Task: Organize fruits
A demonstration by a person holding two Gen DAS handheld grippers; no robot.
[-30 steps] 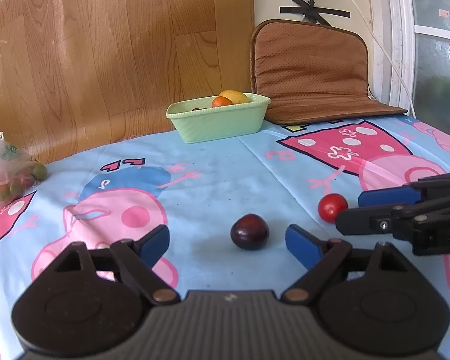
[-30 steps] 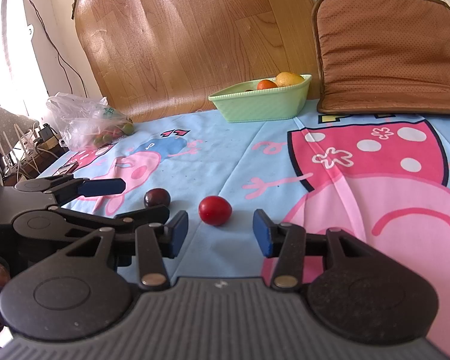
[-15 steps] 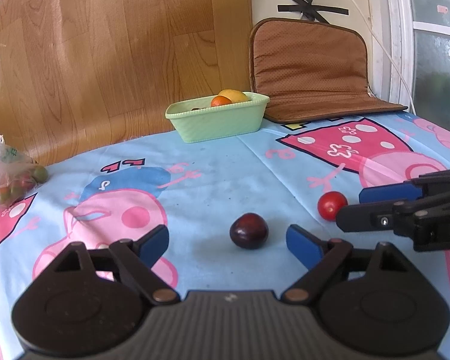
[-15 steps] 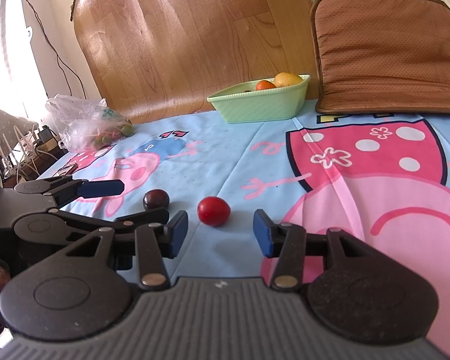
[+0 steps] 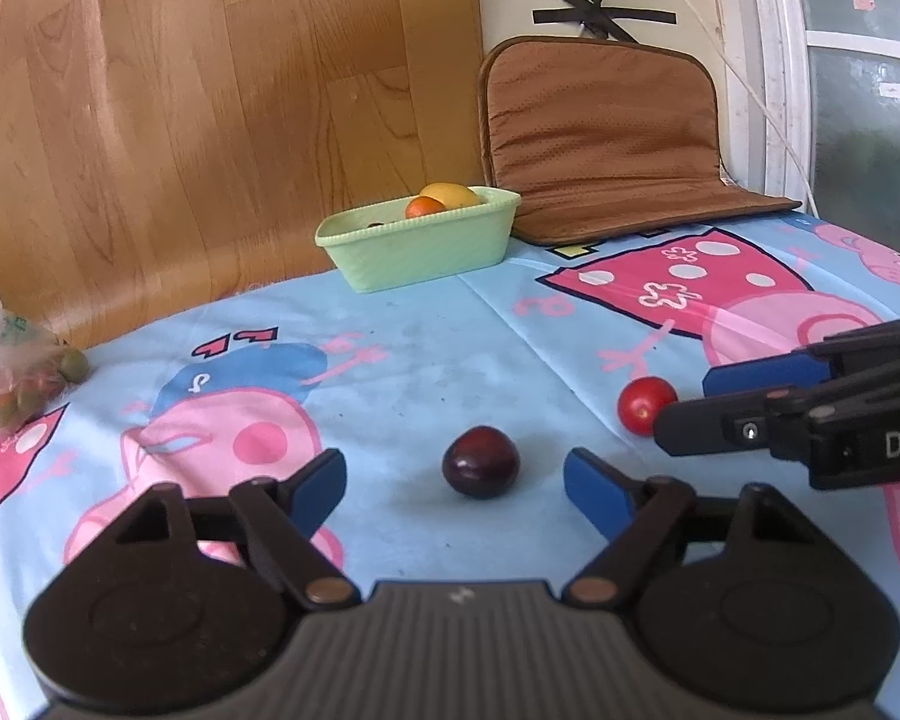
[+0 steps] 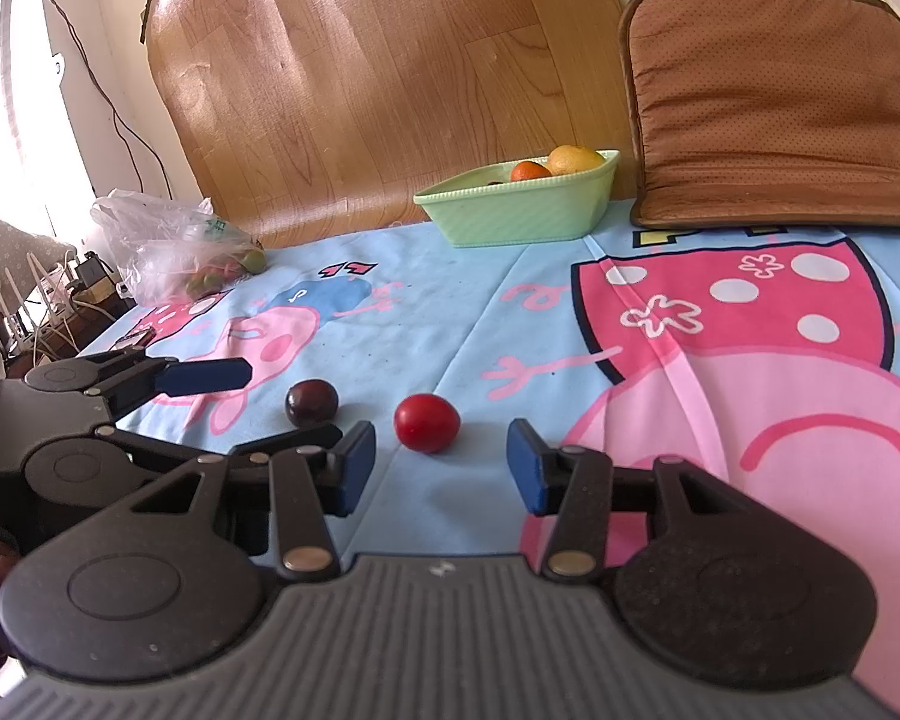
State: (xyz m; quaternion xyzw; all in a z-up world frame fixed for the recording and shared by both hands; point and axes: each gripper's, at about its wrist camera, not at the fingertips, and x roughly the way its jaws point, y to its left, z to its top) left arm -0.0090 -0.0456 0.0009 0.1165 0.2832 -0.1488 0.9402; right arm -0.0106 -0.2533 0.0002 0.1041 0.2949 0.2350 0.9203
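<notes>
Near the tablecloth's front edge we see the dark plum between the left gripper's closing, untouching jaws; just beside it, the red fruit sits before our right gripper, released; green basket at the far edge
</notes>
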